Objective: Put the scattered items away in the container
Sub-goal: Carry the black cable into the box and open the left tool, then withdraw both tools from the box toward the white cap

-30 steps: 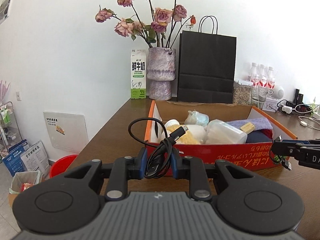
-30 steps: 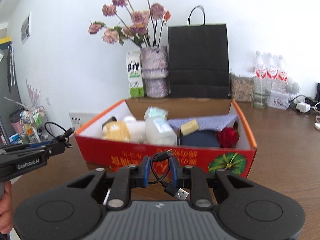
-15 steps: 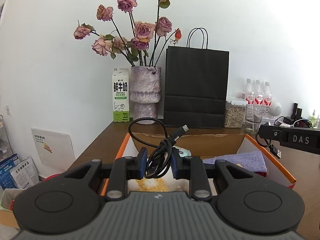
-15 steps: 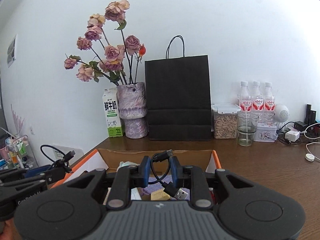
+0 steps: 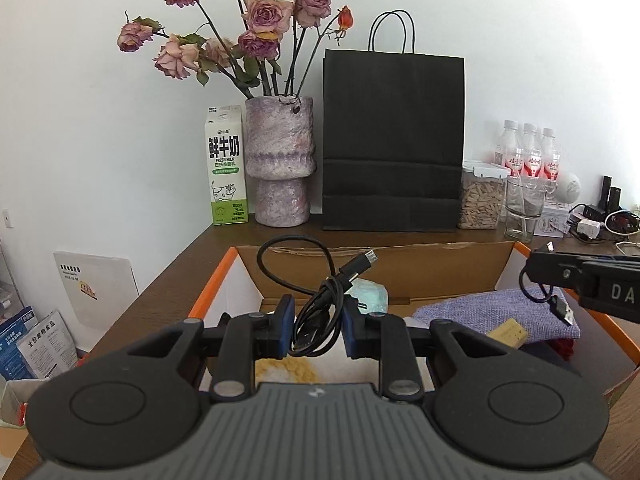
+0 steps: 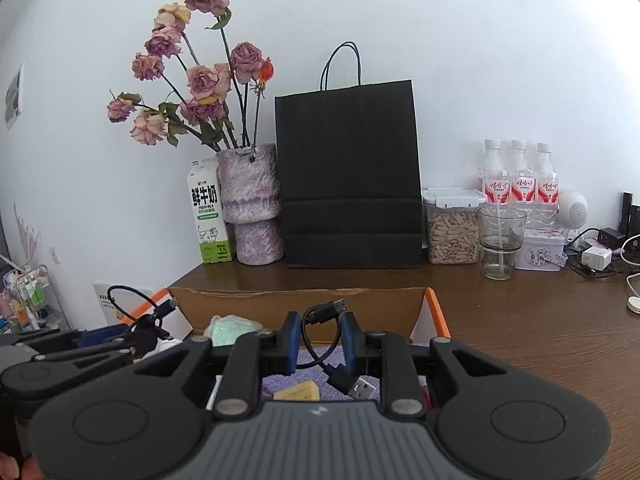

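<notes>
My left gripper [image 5: 316,326] is shut on a coiled black USB cable [image 5: 320,308] and holds it above the open orange cardboard box [image 5: 400,264]. My right gripper [image 6: 320,340] is shut on a short black USB cable [image 6: 344,380] over the same box [image 6: 304,308]. It also shows at the right of the left wrist view [image 5: 560,280]. In the box lie a purple cloth [image 5: 500,312], a yellow block [image 5: 508,330] and a pale green packet [image 5: 370,292].
On the wooden table behind the box stand a milk carton [image 5: 226,172], a vase of dried roses [image 5: 280,164], a black paper bag [image 5: 394,140], a jar of seeds [image 5: 480,200], a glass [image 5: 524,208] and water bottles [image 5: 530,152]. Chargers and cables [image 6: 600,252] lie far right.
Both grippers rose and moved forward with their cables, from in front of the box's red wall to above its open top. Both grips are unchanged.
</notes>
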The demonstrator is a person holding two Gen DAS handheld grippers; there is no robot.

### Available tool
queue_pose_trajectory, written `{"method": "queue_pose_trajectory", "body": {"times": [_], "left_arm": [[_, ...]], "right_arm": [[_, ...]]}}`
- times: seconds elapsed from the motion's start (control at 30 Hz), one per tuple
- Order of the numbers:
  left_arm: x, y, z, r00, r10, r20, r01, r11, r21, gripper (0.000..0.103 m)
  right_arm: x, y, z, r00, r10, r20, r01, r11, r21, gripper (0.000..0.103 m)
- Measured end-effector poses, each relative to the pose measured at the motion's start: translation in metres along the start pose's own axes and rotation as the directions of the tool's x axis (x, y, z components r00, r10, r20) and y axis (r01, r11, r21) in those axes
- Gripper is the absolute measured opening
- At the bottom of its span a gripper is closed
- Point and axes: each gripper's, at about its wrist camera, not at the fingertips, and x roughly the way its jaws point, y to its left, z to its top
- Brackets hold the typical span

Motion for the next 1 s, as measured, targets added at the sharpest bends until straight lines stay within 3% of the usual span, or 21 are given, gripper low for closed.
{"method": "queue_pose_trajectory", "body": {"times": [0.23, 0.3, 0.33, 0.37, 0.4, 0.43, 0.57, 1.0], "left_arm": [[-0.003, -0.005, -0.004, 0.999, 0.013, 0.03, -0.013, 1.0, 0.024, 0.024], [-0.005, -0.006, -0.005, 0.999, 0.02, 0.043, -0.021, 0.999, 0.028, 0.025], [-0.006, -0.005, -0.006, 0.998, 0.026, 0.058, -0.027, 0.999, 0.029, 0.037], [-0.008, -0.006, -0.006, 0.997, 0.036, 0.072, -0.038, 0.999, 0.03, 0.069], [-0.009, -0.006, -0.007, 0.995, 0.05, 0.09, -0.053, 0.998, 0.03, 0.087], [-0.011, -0.005, -0.007, 0.989, 0.086, 0.117, -0.09, 0.996, 0.026, 0.103], [-0.019, 0.0, -0.007, 0.982, 0.1, 0.158, -0.101, 0.995, 0.0, 0.103], [-0.023, 0.006, -0.011, 0.978, 0.128, 0.166, -0.124, 0.992, -0.035, 0.103]], "right_arm": [[0.002, 0.004, -0.007, 1.0, -0.004, -0.008, 0.004, 1.0, -0.013, 0.022], [0.002, 0.005, -0.009, 1.0, -0.006, -0.01, 0.006, 1.0, -0.008, 0.028], [0.001, 0.004, -0.009, 1.0, -0.002, -0.014, 0.002, 1.0, -0.005, 0.035], [0.0, 0.005, -0.009, 1.0, 0.002, -0.019, -0.002, 1.0, -0.002, 0.059], [-0.002, 0.005, -0.01, 1.0, 0.005, -0.011, -0.005, 1.0, 0.002, 0.084], [-0.006, 0.006, -0.01, 1.0, 0.005, 0.01, -0.005, 1.0, 0.002, 0.091], [-0.017, 0.007, -0.01, 0.998, -0.016, 0.065, 0.016, 1.0, 0.003, 0.103], [-0.019, 0.003, -0.016, 0.995, -0.068, 0.076, 0.066, 0.998, 0.018, 0.103]]}}
